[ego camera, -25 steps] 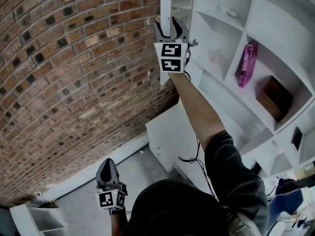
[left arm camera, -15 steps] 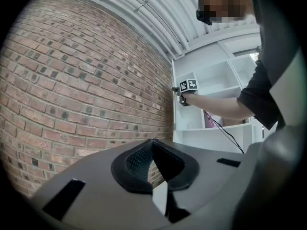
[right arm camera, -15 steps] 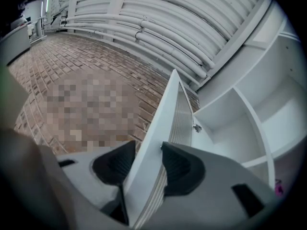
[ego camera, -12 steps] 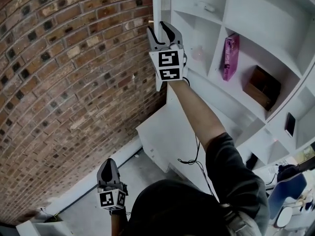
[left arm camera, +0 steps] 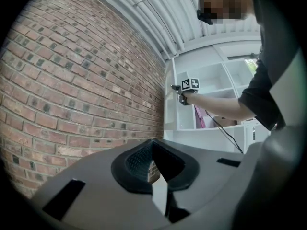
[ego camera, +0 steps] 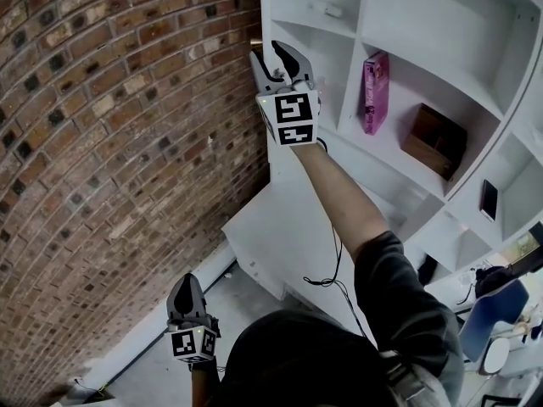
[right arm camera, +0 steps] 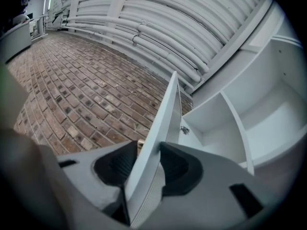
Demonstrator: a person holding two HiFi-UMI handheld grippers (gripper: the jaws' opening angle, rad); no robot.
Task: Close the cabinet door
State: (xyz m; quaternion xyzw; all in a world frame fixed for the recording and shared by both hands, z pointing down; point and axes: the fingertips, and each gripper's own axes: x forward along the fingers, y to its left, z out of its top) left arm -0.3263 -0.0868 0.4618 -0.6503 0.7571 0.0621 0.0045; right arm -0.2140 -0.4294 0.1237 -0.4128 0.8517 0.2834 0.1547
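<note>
**Cabinet door** (right arm camera: 165,114): white panel, hinged at the left side of the shelf unit next to the brick wall (ego camera: 127,142). It stands ajar and is seen nearly edge-on in the right gripper view. Its free edge runs up between the jaws, and the open compartments lie to its right.

**Right hand-held gripper** (ego camera: 270,58): raised on an outstretched arm (ego camera: 339,202) at the upper left corner of the shelf unit, angled upward. Its jaws are closing with the door edge between them. One dark pad lies against each face of the panel. Its marker cube (ego camera: 290,119) faces the head camera.

**Left hand-held gripper** (ego camera: 187,285): held low, well apart from the cabinet, above the grey floor (ego camera: 161,363). It points level toward the wall. Its fingertips meet and nothing is held between them.

**Shelf unit** (ego camera: 441,24): white, with open compartments.
- An upright pink box (ego camera: 373,91) stands in one compartment.
- A brown box (ego camera: 433,141) sits in the compartment to its right.
- A small dark flat item (ego camera: 489,199) is lower right, too small to identify.

**Low white cabinet** (ego camera: 280,236): stands below the shelf unit, near the wall.

**Cable** (ego camera: 327,270): black, hanging beneath the raised arm.
</note>
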